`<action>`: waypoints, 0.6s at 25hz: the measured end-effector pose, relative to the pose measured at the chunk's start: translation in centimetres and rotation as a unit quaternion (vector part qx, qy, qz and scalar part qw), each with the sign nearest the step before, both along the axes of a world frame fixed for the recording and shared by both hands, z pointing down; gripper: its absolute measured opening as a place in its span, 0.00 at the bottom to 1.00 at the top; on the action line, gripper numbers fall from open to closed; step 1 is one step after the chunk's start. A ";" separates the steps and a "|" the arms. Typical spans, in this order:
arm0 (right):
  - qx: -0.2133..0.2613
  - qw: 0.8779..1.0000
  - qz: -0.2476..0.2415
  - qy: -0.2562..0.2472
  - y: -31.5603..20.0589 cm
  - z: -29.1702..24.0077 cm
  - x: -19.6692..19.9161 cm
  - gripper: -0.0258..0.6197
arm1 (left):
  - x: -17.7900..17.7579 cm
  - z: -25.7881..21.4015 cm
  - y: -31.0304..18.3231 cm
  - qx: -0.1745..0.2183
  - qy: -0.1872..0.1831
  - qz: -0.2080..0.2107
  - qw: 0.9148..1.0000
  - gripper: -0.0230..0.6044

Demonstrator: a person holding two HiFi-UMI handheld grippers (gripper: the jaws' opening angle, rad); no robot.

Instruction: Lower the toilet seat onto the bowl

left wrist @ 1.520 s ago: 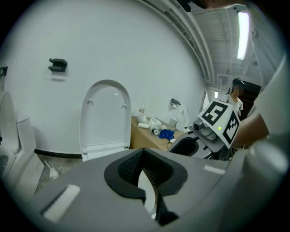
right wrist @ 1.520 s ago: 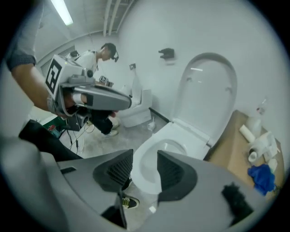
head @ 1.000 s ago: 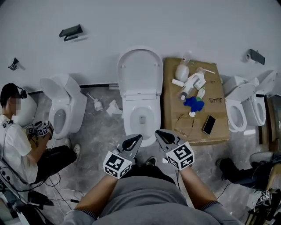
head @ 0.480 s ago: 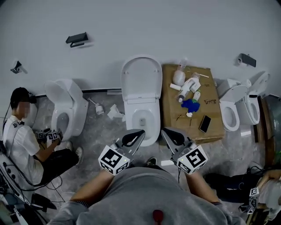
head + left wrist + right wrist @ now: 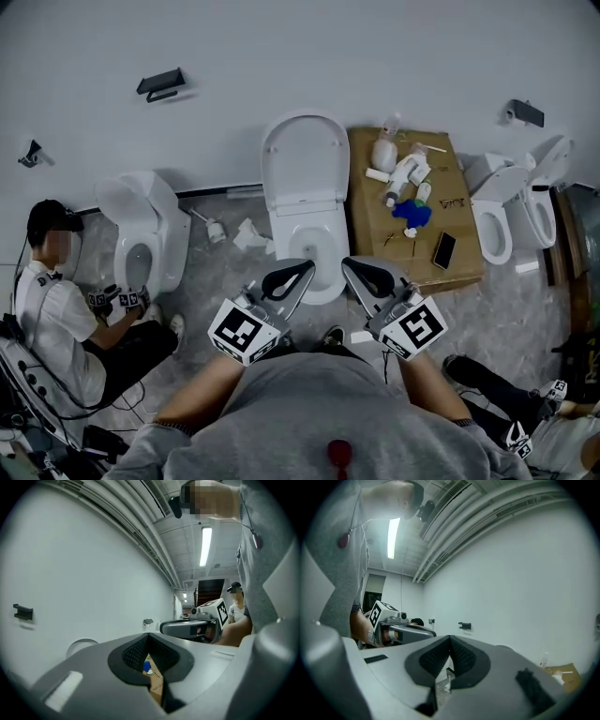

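Closest to me, my left gripper and my right gripper were both shut tight with nothing in them. They sat side by side over the near edge of the bowl.

Straight ahead at 12 o'clock, the toilet seat stood up and leaned back by the wall, well apart from both grippers.

I think shut jaws could only push the seat, not hold it. If I tipped it forward and it slipped away, it might fall fast and bang on the bowl.

At 2 o'clock, a cardboard box held bottles and a phone. A wide swing of my right arm could knock them off.
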State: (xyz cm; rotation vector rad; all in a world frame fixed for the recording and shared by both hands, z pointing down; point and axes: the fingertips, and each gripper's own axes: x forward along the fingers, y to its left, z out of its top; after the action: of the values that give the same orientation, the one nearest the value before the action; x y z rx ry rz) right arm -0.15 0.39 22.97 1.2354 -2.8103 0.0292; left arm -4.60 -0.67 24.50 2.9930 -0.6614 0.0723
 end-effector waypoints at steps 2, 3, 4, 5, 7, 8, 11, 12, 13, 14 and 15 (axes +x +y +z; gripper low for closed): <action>0.002 1.000 0.005 -0.001 -0.2 0.0 -0.2 0.06 | -0.2 0.0 -0.2 0.004 -0.002 0.003 1.000 0.05; 0.002 1.000 0.007 -0.001 -0.2 0.1 -0.3 0.06 | -0.2 0.1 -0.3 0.006 -0.003 0.006 1.000 0.05; 0.001 1.000 0.008 0.000 -0.3 0.2 -0.4 0.06 | -0.2 0.1 -0.5 0.008 -0.003 0.007 1.000 0.05; 0.001 1.000 0.011 0.001 -0.4 0.2 -0.4 0.06 | -0.2 0.0 -0.6 0.009 -0.003 0.009 1.000 0.05; -0.001 1.000 0.015 0.001 -0.7 0.3 -0.4 0.06 | -0.2 -0.1 -0.9 0.009 0.000 0.010 1.000 0.05; -0.001 1.000 0.016 0.001 -0.9 0.3 -0.4 0.06 | -0.2 -0.1 -1.0 0.008 0.001 0.011 1.000 0.05; -0.003 1.000 0.019 0.002 -1.3 0.5 -0.4 0.06 | -0.1 0.2 -1.2 0.009 -0.001 0.015 1.000 0.05; -0.003 1.000 0.020 0.001 -1.4 0.6 -0.4 0.06 | -0.1 0.3 -1.2 0.009 -0.002 0.016 1.000 0.05; -0.004 1.000 0.021 0.001 -1.5 0.6 -0.4 0.06 | 0.0 0.5 -1.3 0.009 -0.002 0.017 1.000 0.05; -0.004 1.000 0.022 0.002 -1.5 0.7 -0.4 0.06 | 0.0 0.6 -1.3 0.009 -0.002 0.018 1.000 0.05; -0.005 1.000 0.022 0.003 -1.6 0.8 -0.4 0.06 | 0.0 0.6 -1.4 0.009 -0.002 0.018 1.000 0.05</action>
State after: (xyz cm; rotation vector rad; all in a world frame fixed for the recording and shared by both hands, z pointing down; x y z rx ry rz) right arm -0.56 -1.17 23.73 1.2931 -2.7745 0.0411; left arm -4.60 -2.05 25.10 3.0238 -0.6112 0.0761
